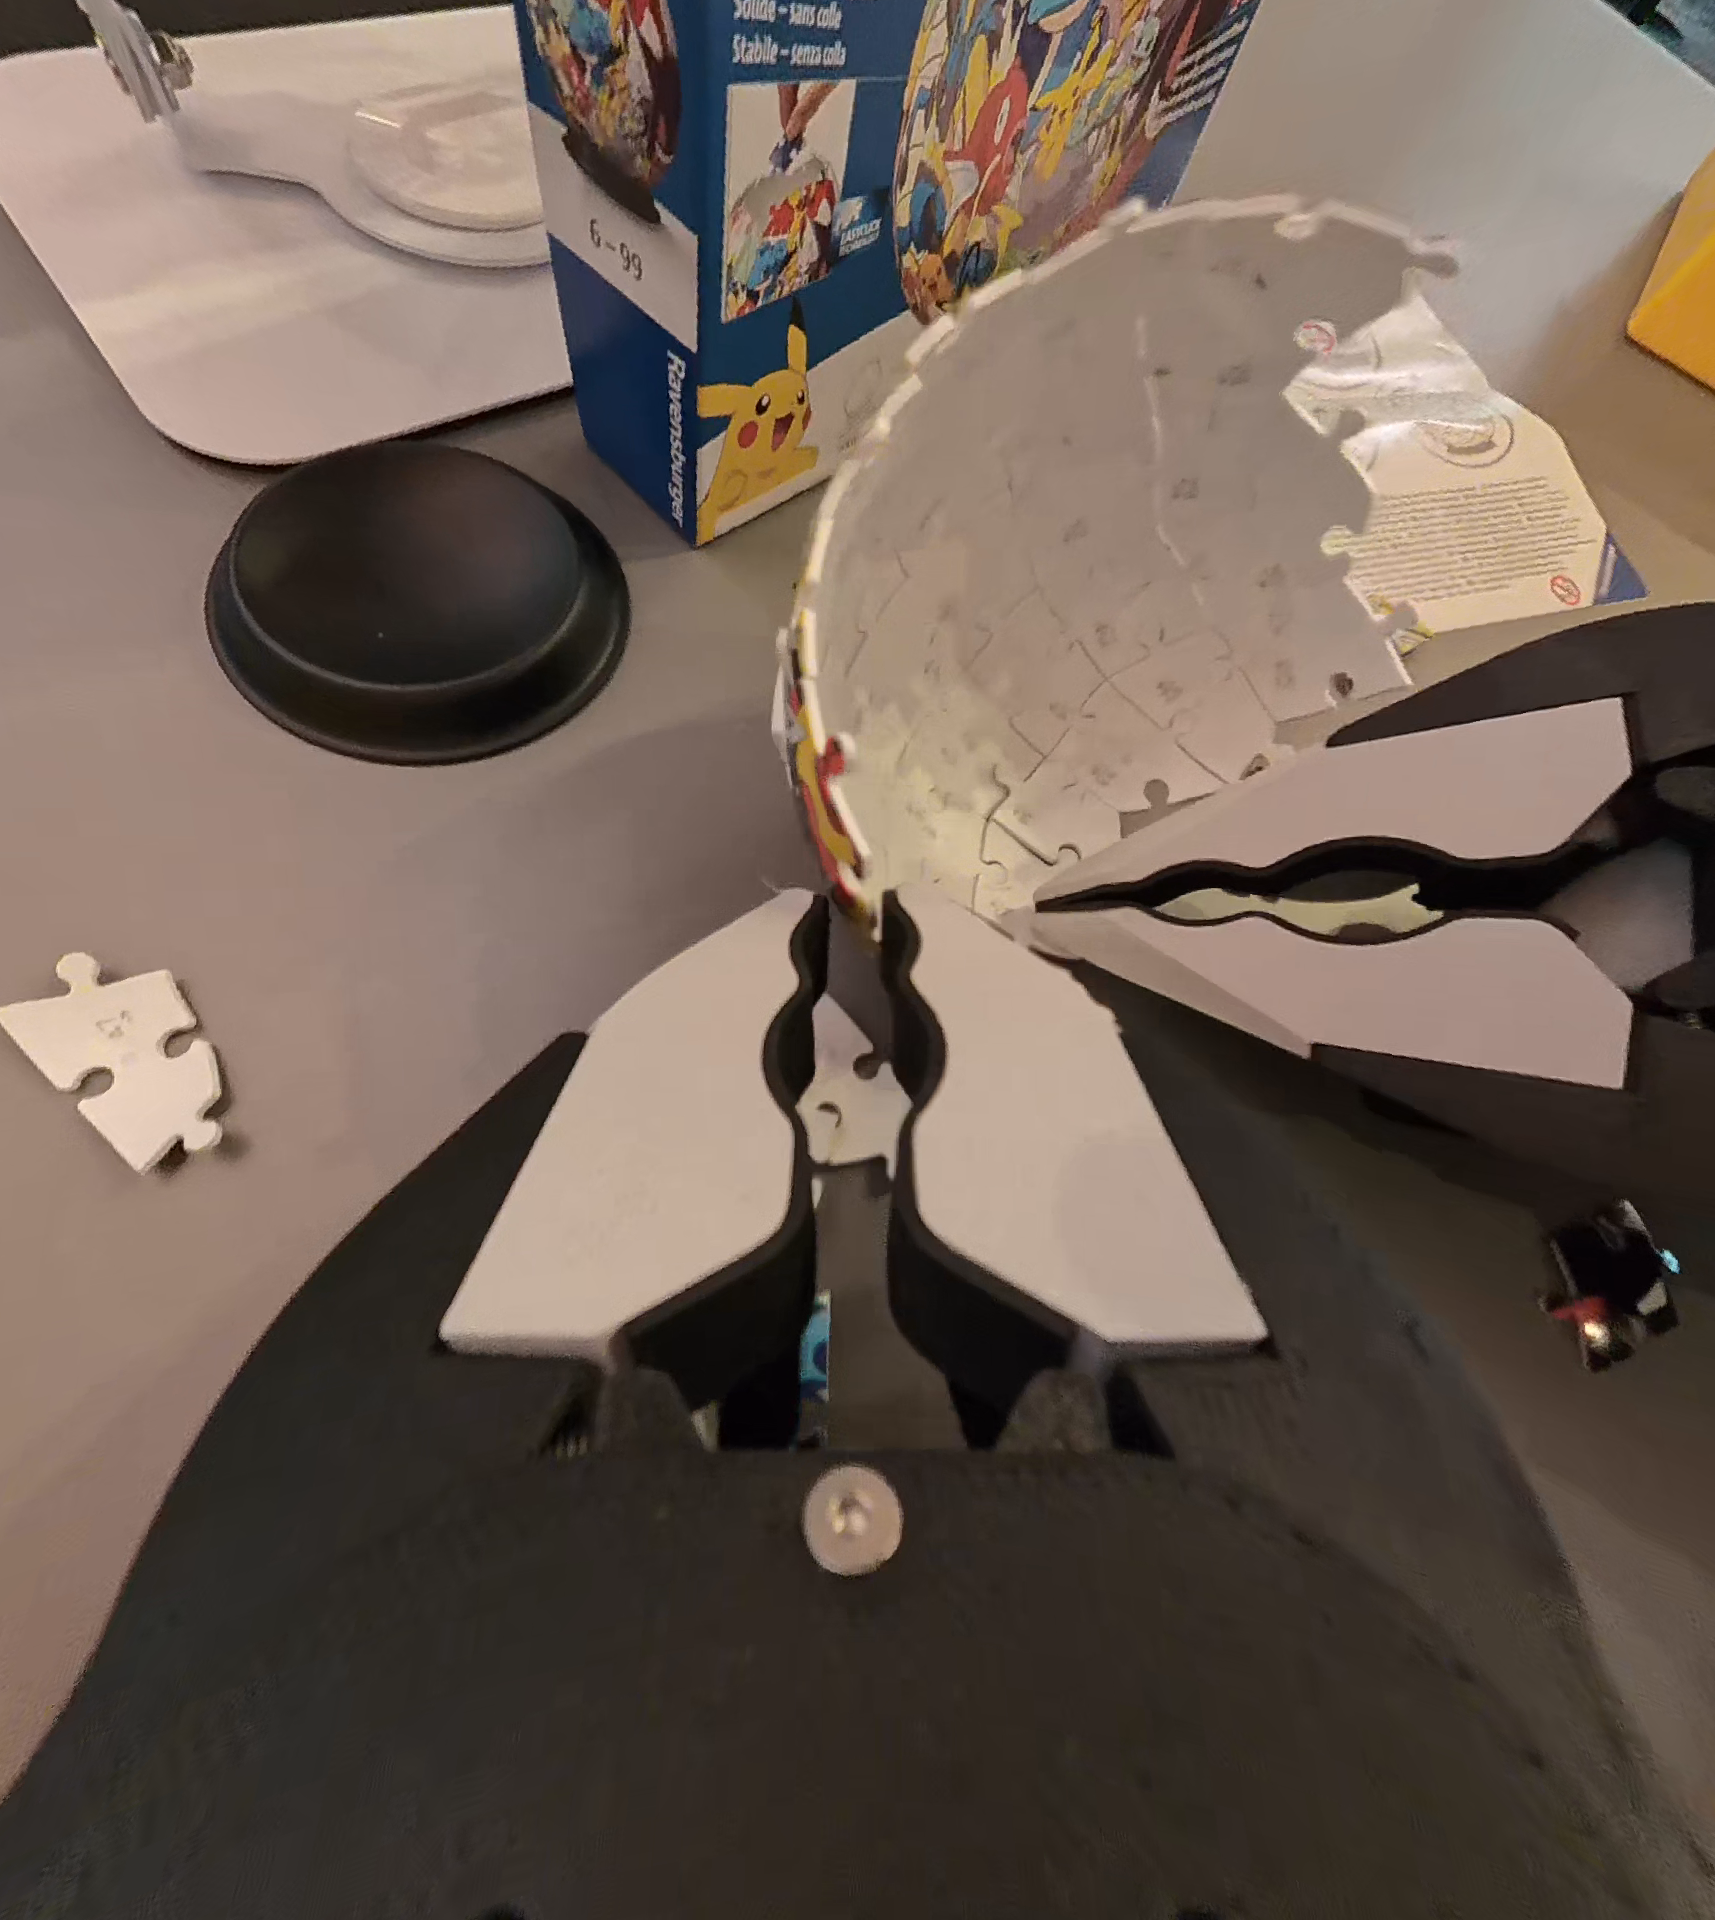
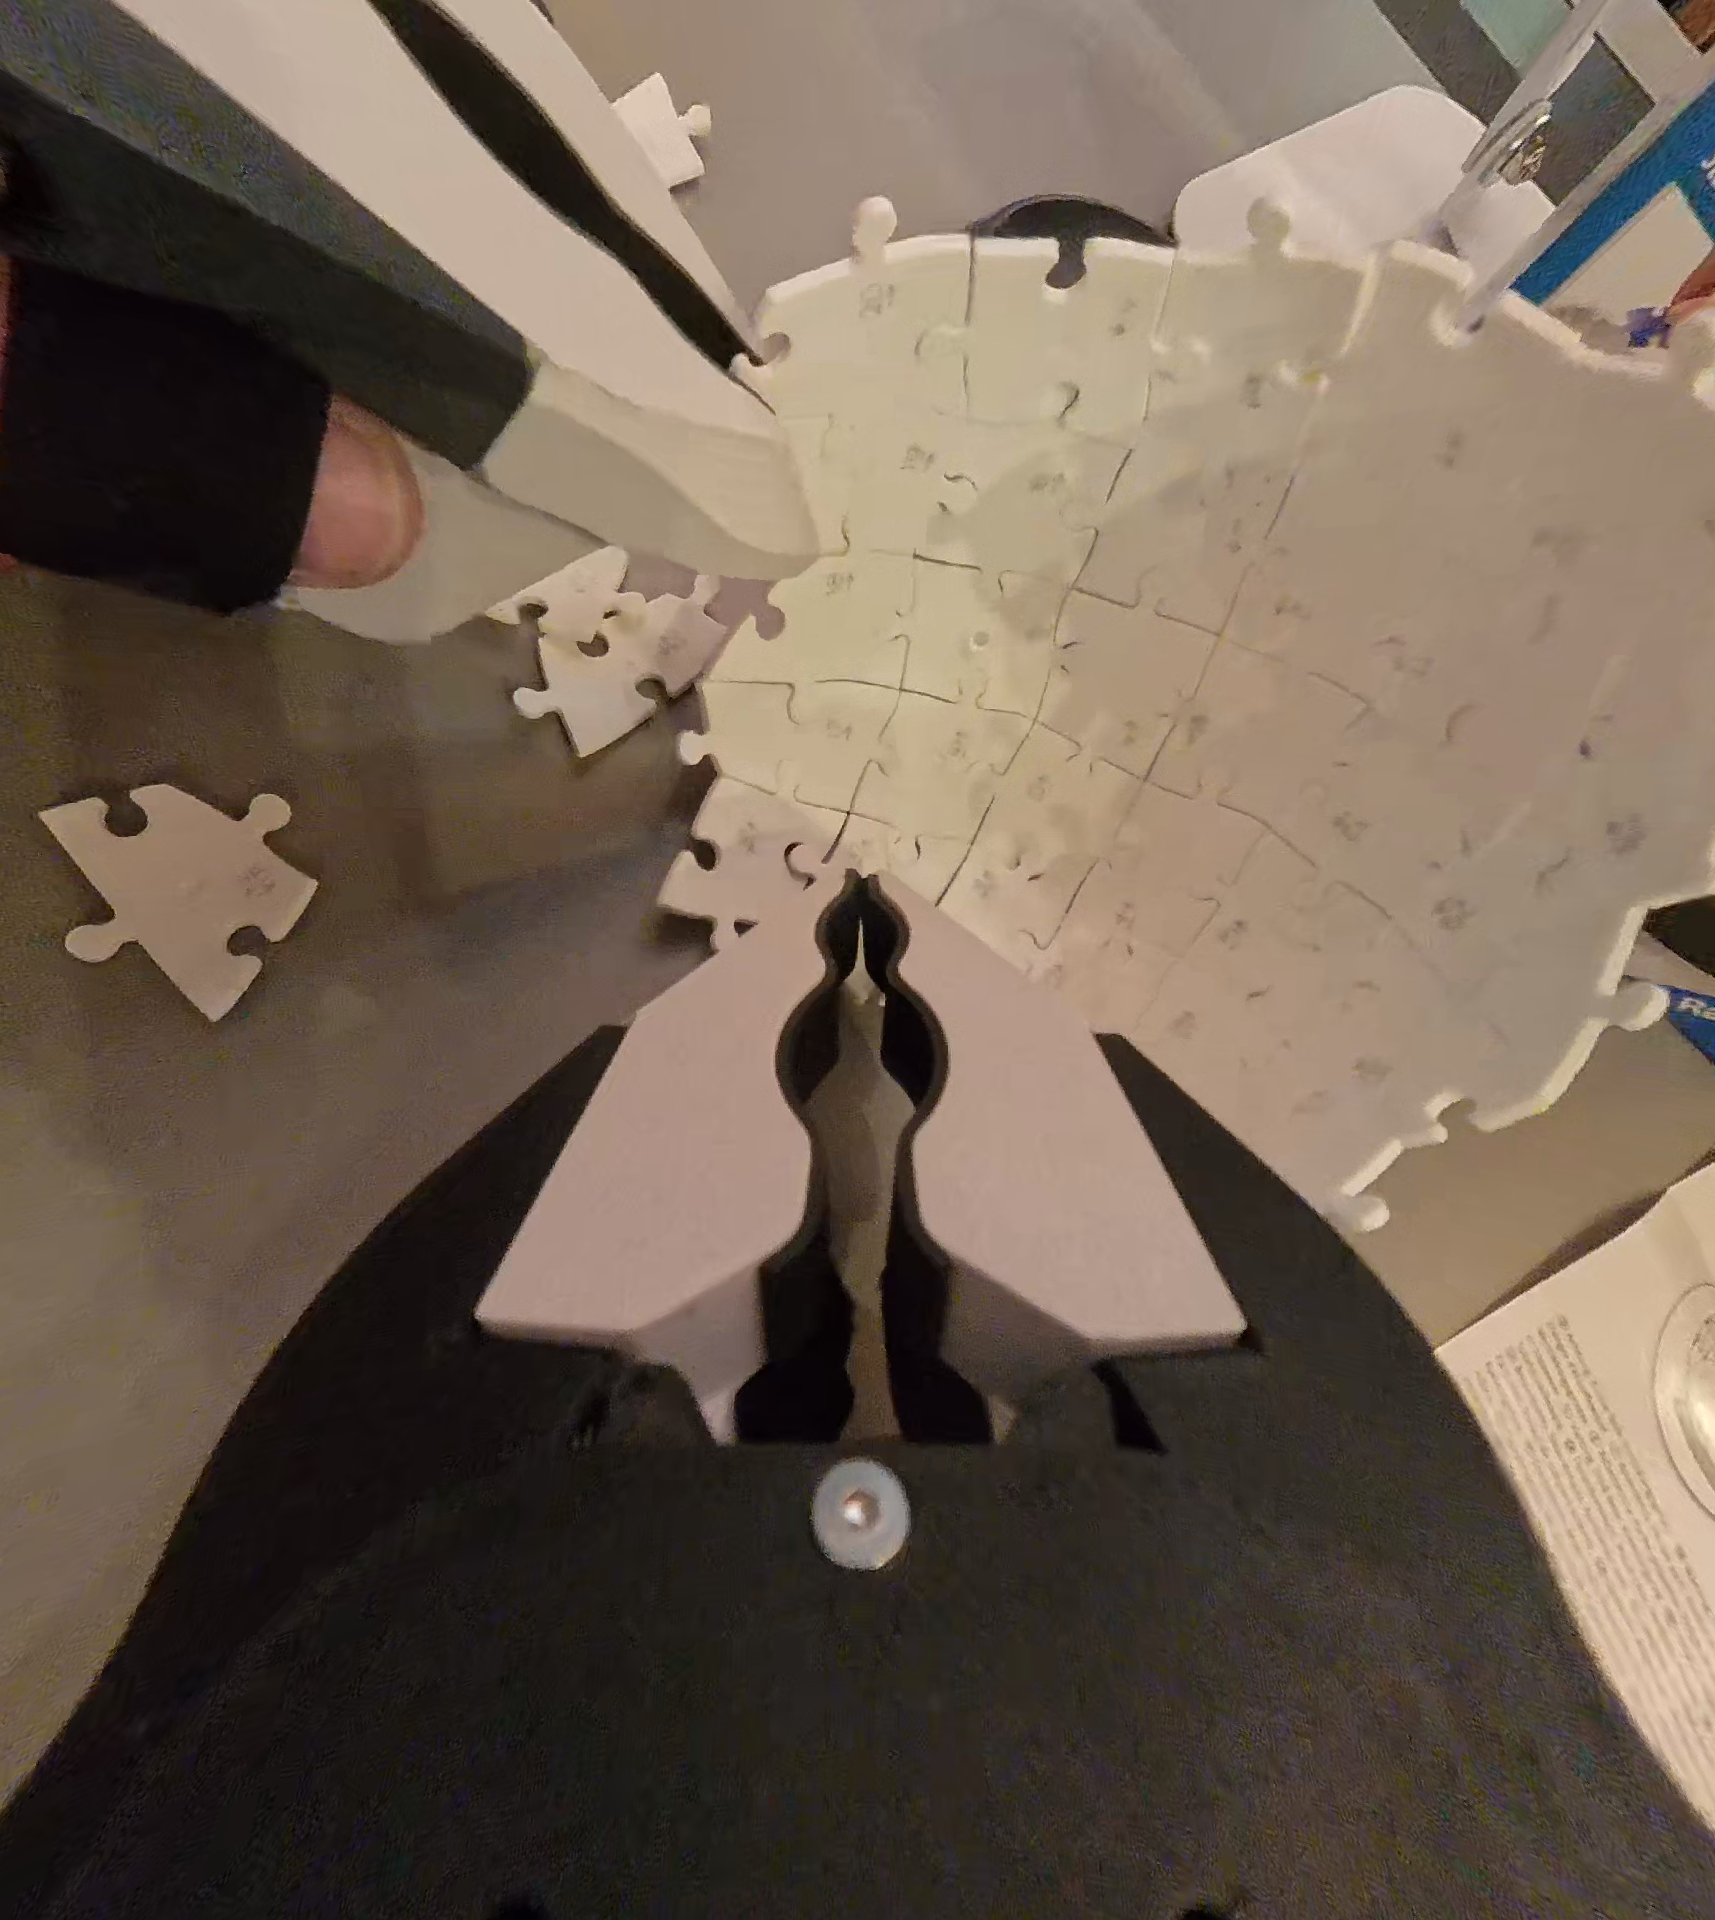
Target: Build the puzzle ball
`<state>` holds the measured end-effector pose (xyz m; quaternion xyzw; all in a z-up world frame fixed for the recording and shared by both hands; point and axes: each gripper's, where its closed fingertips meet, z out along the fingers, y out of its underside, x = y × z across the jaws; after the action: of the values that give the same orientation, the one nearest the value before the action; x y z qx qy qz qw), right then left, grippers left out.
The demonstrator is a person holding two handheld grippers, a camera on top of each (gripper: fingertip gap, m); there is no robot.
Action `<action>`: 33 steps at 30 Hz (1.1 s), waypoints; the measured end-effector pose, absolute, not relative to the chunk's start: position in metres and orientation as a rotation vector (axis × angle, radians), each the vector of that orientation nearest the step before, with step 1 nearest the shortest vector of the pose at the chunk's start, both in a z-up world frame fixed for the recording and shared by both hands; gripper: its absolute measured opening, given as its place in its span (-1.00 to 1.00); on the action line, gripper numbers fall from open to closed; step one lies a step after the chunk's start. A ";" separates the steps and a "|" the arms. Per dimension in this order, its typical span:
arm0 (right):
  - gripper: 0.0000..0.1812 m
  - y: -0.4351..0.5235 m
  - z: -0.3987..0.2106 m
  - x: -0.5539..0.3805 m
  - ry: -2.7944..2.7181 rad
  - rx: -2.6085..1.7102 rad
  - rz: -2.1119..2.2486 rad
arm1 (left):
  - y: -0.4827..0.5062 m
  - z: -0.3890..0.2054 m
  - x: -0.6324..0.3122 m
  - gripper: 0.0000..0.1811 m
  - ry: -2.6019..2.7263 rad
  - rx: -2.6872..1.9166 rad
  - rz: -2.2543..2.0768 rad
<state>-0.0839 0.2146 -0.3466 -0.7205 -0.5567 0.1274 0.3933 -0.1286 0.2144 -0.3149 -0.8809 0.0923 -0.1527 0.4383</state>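
The half-built puzzle ball [image 1: 1092, 582] is held up over the middle of the desk [image 1: 53, 727], with the left gripper [image 1: 855, 914] pinching its rim and the right gripper [image 2: 861, 894] closed tight on the rim just beside it. A black stand [image 1: 417, 603], the blue puzzle box [image 1: 780, 260] and a white mat [image 1: 209, 260] sit toward the far edge. Loose pieces [image 2: 183, 894] lie on the left, and a paper sheet [image 2: 1611, 1403] lies on the right
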 end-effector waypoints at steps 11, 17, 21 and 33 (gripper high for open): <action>-1.00 0.215 -0.346 -0.083 -1.411 -1.842 0.356 | 0.192 -0.322 -0.116 -0.67 0.626 -2.168 0.023; -1.00 0.215 -0.346 -0.083 -1.408 -1.848 0.370 | 0.193 -0.332 -0.108 -0.56 0.794 -2.108 0.209; -1.00 0.216 -0.346 -0.083 -1.403 -1.855 0.380 | 0.196 -0.331 -0.109 -0.55 0.803 -2.086 0.238; -1.00 0.220 -0.346 -0.081 -1.360 -1.915 0.446 | 0.203 -0.332 -0.107 -0.51 0.725 -2.101 0.140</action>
<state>-0.0809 0.2195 -0.3464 -0.7453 -0.5291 0.1735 0.3666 -0.1072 0.2025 -0.3315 -0.8465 0.2922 0.0565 0.4413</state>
